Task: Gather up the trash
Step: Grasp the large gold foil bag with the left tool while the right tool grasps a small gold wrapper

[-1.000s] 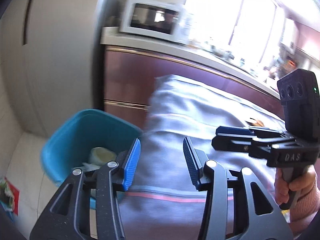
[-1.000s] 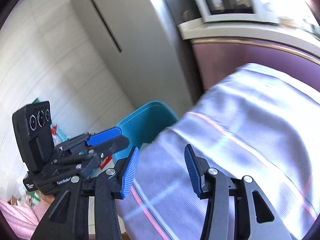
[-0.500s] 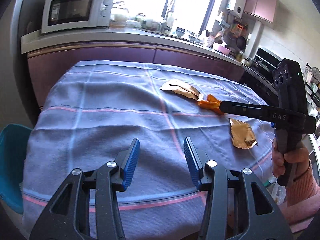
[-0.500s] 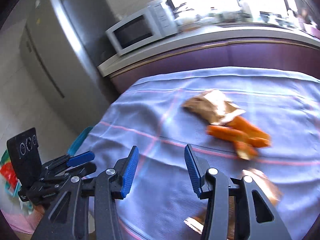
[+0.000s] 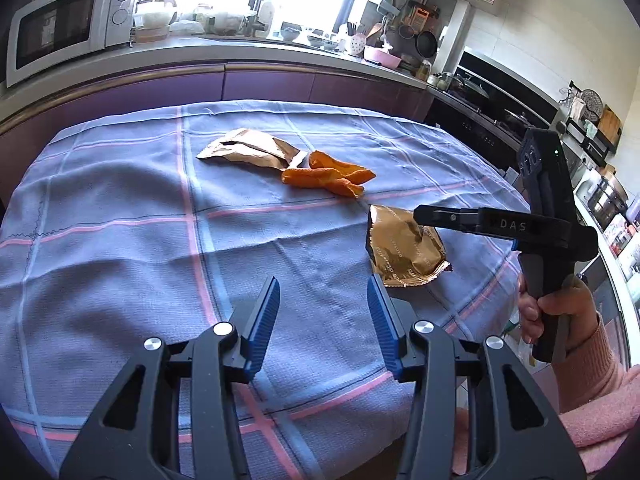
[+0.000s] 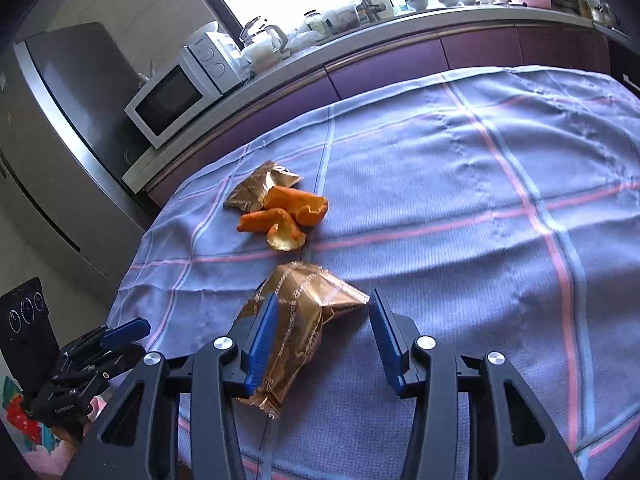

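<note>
A crumpled gold wrapper (image 5: 404,248) (image 6: 304,320) lies near the front right of the table's blue checked cloth (image 5: 120,240). My right gripper (image 6: 323,312) (image 5: 420,214) hangs open just over it, a finger on either side, pads not pressing. Beyond it lie orange peels (image 5: 326,176) (image 6: 284,216), with a second, flatter gold wrapper (image 5: 248,152) (image 6: 256,192) behind them. My left gripper (image 5: 323,292) (image 6: 134,332) stands open over bare cloth, left of the near wrapper, nothing between its fingers.
A purple-fronted counter (image 5: 260,80) runs behind the table, with a white microwave (image 5: 68,28) (image 6: 168,100) at its left end. A steel fridge (image 6: 60,140) stands left. A person's hand in a pink sleeve (image 5: 560,312) holds the right gripper.
Both views have swung right, away from the teal bin at the table's left end and onto the tabletop. The wrappers and peels came into view. Both jaws kept the same width.
</note>
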Tool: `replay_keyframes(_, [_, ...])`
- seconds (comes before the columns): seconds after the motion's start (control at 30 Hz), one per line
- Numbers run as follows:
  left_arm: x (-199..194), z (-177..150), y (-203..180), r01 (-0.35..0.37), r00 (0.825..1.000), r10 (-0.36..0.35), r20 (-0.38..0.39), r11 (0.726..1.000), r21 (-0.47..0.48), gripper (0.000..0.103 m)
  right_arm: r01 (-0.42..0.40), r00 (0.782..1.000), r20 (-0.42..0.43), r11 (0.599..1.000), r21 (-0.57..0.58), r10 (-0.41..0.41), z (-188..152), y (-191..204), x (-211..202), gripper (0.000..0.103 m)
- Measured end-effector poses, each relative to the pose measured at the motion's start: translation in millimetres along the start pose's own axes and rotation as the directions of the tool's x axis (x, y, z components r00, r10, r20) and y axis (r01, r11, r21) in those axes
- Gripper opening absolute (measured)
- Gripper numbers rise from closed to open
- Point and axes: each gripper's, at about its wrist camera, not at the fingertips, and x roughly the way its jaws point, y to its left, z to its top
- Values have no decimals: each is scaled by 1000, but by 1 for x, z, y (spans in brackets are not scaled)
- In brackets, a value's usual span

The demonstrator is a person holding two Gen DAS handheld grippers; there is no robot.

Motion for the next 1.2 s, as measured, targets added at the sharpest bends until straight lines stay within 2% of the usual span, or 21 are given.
replay_keyframes(0.17, [1, -1, 3, -6, 1000, 6, -14, 1000, -9, 47, -72, 997, -13, 997, 11, 73, -8, 12, 12, 29])
replay_keyframes(0.33, [-6, -1, 17, -11, 1000, 10, -11, 999, -52, 48, -188, 982, -20, 982, 23, 188, -9, 33, 24, 20])
replay_keyframes(0.53, [-12, -3, 29, -12, 1000, 12, -5, 996, -88, 49, -312, 948, -54, 950, 19, 312, -6, 63, 45, 19])
replay_keyframes(0.7, [-8, -8, 35, -5, 1000, 2, -25, 994, -110, 51, -341, 935, -113, 940, -16, 337, -6, 82, 63, 20])
replay_keyframes(0.73, [-6, -8, 35, -2, 999, -2, -34, 994, -112, 52, -337, 935, -131, 941, -28, 330, -6, 85, 66, 22])
replay_keyframes(0.83, [0, -10, 34, 6, 998, -13, -54, 994, -113, 52, -307, 945, -137, 950, -60, 297, -4, 86, 63, 40])
replay_keyframes(0.97, [9, -9, 31, 15, 997, -23, -72, 994, -109, 53, -230, 973, -55, 969, -95, 225, 9, 72, 42, 40])
replay_keyframes(1.1, [18, -7, 29, 11, 997, -20, -80, 994, -109, 52, -96, 995, 30, 991, -97, 99, 25, 52, 30, 40])
replay_keyframes(1.2, [21, -5, 28, 0, 997, -9, -82, 994, -106, 51, -58, 998, 14, 993, -101, 60, 33, 43, 39, 40])
